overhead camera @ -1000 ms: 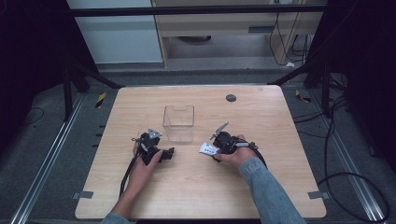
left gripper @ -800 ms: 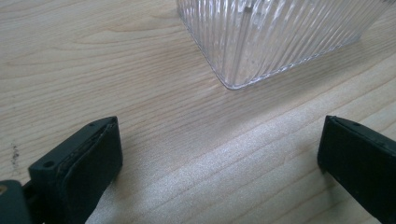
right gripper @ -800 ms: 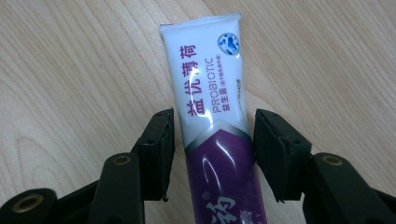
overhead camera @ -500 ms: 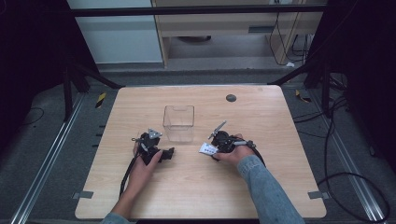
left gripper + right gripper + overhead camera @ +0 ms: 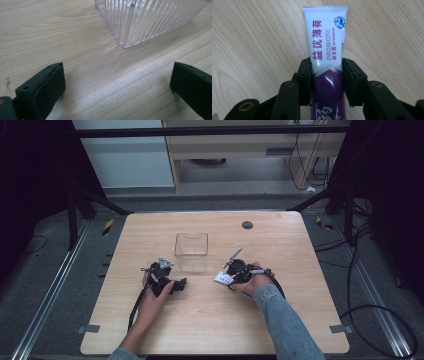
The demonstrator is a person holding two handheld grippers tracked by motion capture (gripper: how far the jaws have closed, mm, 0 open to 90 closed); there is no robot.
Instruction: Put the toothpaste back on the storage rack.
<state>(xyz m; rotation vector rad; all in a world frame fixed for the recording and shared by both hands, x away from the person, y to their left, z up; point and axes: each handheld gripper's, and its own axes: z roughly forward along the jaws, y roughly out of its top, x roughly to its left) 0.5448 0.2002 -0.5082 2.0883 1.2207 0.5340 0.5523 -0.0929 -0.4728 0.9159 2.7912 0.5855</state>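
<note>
A white and purple toothpaste tube [image 5: 325, 37] lies on the wooden table [image 5: 300, 320], its flat crimped end pointing away from my right gripper [image 5: 327, 72]. The right jaws have just been closing, and both pads now press the tube's sides. In the high view the right gripper [image 5: 226, 279] sits right of centre with the tube [image 5: 221, 278] at its tip. My left gripper [image 5: 179, 284] rests on the table left of centre. Its jaws [image 5: 117, 82] stand wide apart and open over bare wood. A clear ribbed plastic box [image 5: 150, 17] stands just beyond them.
The clear box [image 5: 191, 251] stands at the table's middle, between and beyond both grippers. A small dark round disc [image 5: 247, 225] sits near the far edge. Cables trail from both grippers toward the near edge. Dark frame posts flank the table.
</note>
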